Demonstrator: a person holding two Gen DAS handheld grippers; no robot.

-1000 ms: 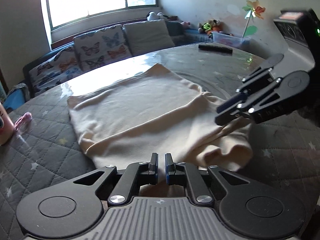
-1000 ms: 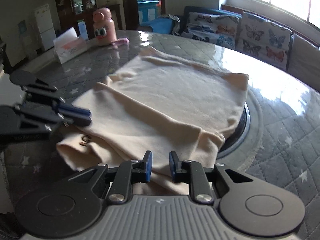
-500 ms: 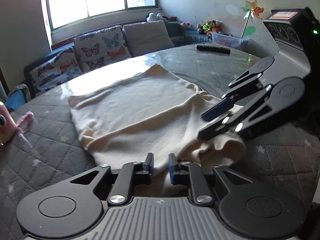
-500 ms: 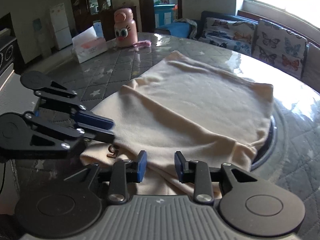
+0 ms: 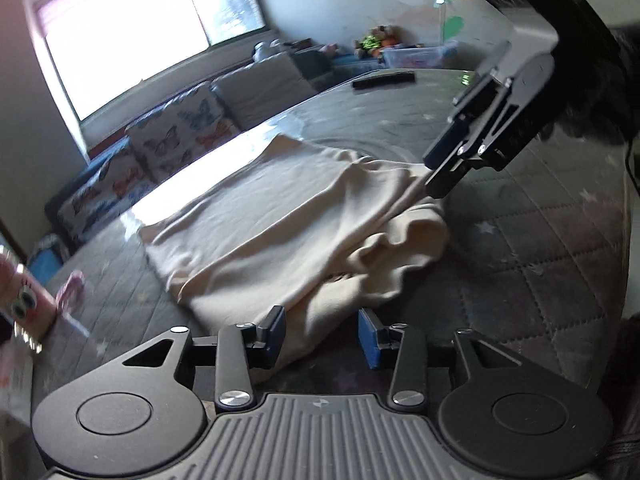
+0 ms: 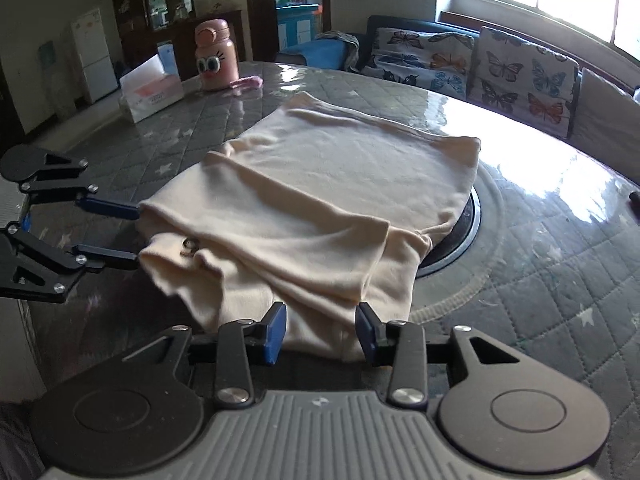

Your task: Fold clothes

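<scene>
Both tongs (image 5: 322,334) (image 6: 321,330) spread wide at cream garment's (image 6: 332,200) near edge.

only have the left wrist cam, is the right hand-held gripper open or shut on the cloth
Observer: Open. In the right wrist view the right hand-held gripper has its jaws spread, and the near edge of the cream garment lies between them, not pinched.
Operator: anything on the fabric near my left one
Observer: Yes, there is a small dark printed mark on the fold close to the tips of the left hand-held gripper.
Operator: whats next to the pink bottle
Observer: A white tissue box stands just left of the pink bottle in that view.
</scene>
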